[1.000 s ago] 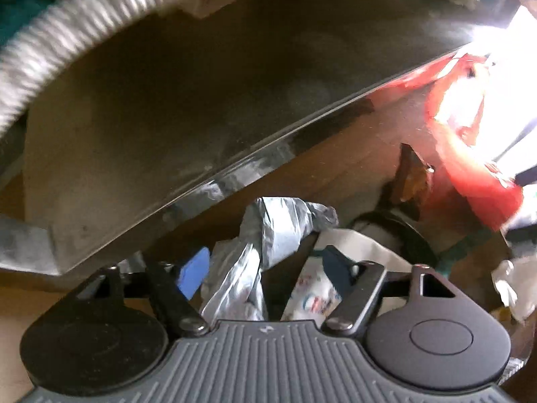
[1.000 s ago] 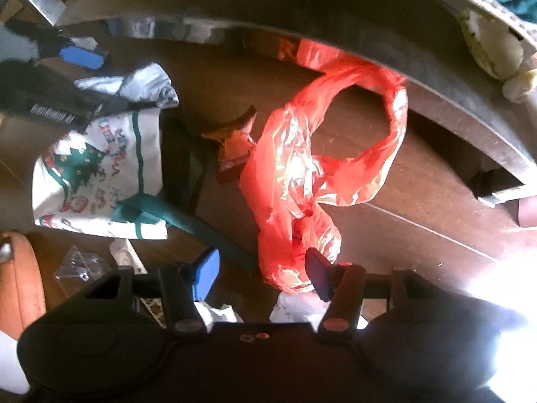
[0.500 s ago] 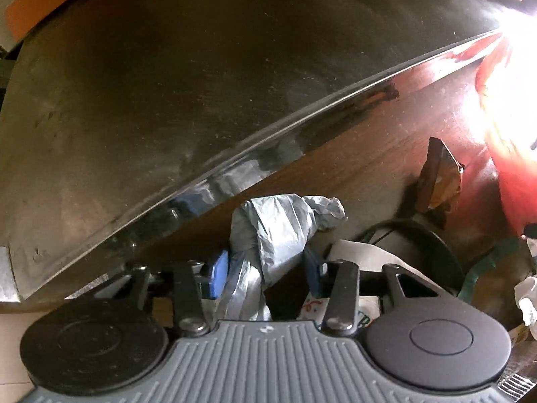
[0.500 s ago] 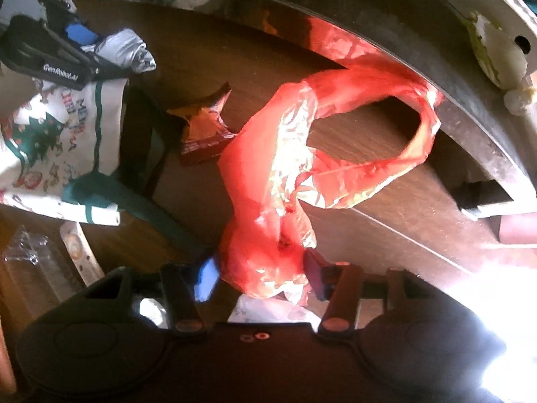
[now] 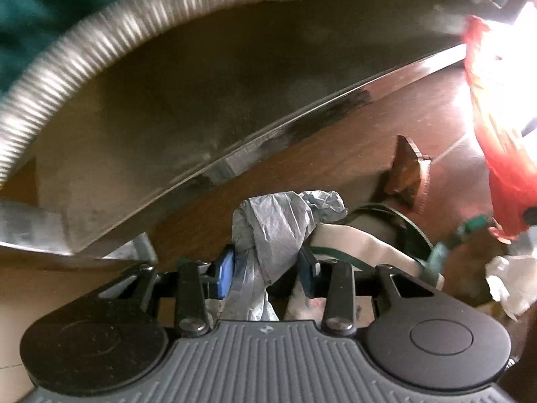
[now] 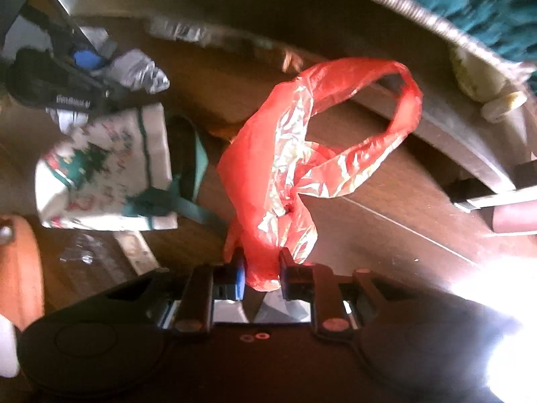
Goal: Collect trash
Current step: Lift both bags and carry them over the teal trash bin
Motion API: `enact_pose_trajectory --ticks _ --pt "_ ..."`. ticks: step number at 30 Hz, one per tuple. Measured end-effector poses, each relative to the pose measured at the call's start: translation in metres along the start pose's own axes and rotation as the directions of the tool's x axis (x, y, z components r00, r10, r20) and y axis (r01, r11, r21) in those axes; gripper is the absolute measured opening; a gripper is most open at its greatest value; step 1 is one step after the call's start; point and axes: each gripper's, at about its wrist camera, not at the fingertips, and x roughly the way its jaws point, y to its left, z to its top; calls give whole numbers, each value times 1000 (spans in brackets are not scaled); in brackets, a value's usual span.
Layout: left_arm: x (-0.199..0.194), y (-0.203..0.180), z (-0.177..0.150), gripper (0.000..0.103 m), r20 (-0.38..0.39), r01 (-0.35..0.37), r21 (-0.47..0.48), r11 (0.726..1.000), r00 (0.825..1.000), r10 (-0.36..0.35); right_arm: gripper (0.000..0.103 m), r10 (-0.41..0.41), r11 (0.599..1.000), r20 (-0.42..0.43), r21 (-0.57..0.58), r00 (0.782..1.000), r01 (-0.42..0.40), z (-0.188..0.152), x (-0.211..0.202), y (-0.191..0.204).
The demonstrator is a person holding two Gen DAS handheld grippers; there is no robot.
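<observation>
My left gripper is shut on a crumpled grey plastic bag and holds it just above the dark wood floor. The left gripper also shows in the right wrist view, with the grey bag in it. My right gripper is shut on the bottom of a red plastic bag, which hangs with its looped handle spread out. The red bag also shows at the right edge of the left wrist view.
A white Christmas-print tote with green straps lies on the floor beside a brown wrapper. White crumpled paper and clear plastic lie nearby. A low furniture edge curves across the back. An orange object is at left.
My right gripper has closed on the red bag and lifted it off the floor. My left gripper has closed on the grey bag and pulled back from the furniture.
</observation>
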Motion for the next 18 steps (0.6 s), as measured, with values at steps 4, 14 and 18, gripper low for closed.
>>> enact_pose_trajectory --ticks 4,14,18 --pt "-35 -2 1 38 14 7 15 1000 1000 -7 18 11 999 32 48 999 -13 -1 -36 1" --pt "-152 -20 9 38 75 54 27 998 996 -55 17 44 983 109 174 993 -62 -24 -146 2" --pt "-202 -39 9 38 109 70 30 997 991 -73 17 58 975 179 202 982 -94 -40 -197 -1"
